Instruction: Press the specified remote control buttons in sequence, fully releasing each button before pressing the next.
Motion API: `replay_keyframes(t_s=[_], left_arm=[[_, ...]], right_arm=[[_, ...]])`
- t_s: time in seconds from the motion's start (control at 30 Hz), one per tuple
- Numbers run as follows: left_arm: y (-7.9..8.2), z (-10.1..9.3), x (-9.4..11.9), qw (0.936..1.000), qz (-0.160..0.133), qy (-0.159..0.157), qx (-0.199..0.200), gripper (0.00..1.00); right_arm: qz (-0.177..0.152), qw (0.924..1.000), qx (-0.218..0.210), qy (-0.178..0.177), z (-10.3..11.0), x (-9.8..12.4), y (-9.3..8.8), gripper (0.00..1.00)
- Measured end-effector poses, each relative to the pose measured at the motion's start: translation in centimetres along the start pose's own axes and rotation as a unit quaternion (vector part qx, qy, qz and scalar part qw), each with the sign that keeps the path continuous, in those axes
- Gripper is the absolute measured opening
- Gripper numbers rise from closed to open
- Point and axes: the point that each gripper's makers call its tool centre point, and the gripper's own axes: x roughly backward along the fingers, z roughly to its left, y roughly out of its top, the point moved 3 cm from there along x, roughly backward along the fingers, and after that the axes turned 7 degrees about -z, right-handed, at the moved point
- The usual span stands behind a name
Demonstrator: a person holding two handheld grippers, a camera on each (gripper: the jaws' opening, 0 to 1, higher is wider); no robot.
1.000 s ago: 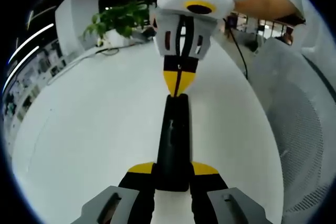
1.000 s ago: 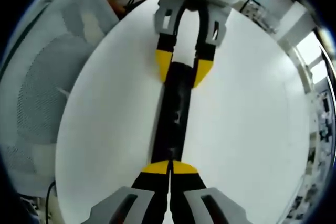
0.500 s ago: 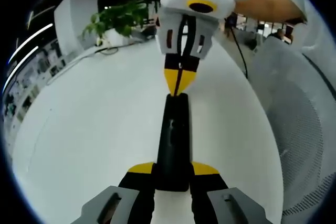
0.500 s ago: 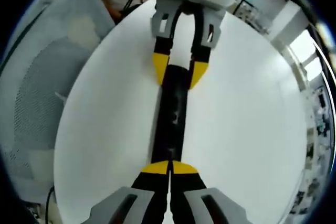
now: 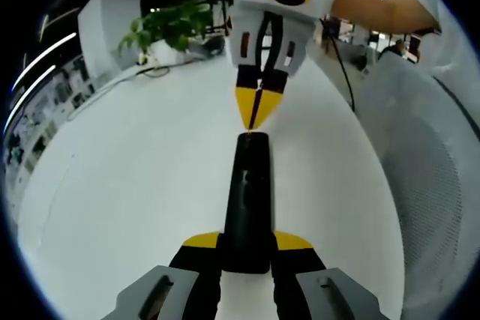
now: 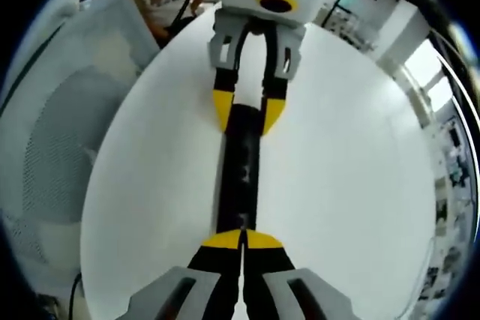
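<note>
A long black remote control (image 5: 247,192) lies on the white table (image 5: 135,177). My left gripper (image 5: 247,243) is shut on its near end, one yellow fingertip on each side. My right gripper (image 5: 253,114) comes down from above with its jaws shut, and its tip hovers right at the remote's far end; I cannot tell whether it touches. In the right gripper view my right gripper (image 6: 241,239) is shut at the bottom over the remote control (image 6: 241,170), and the left gripper (image 6: 247,114) clamps the opposite end.
A grey mesh chair (image 5: 431,185) stands beside the table, and is the chair (image 6: 56,133) at the left of the right gripper view. A potted plant (image 5: 169,28) and a black cable (image 5: 341,65) are at the far edge. A person's arm (image 5: 382,9) holds the right gripper.
My right gripper has lifted and drawn back a little from the remote's far end. The left gripper and the remote have stayed put.
</note>
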Motion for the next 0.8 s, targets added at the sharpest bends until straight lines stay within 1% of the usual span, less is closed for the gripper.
replay_keyframes(t_s=[0.4, 0.8], left_arm=[[0.01, -0.01, 0.03, 1.0, 0.0, 0.001, 0.0, 0.24], [0.07, 0.02, 0.04, 1.0, 0.001, 0.0, 0.0, 0.24]], right_arm=[[0.0, 1.0, -0.001, 0.007, 0.17, 0.18, 0.3, 0.0], [-0.001, 0.9999, 0.004, 0.016, 0.12, -0.29, 0.55, 0.0]])
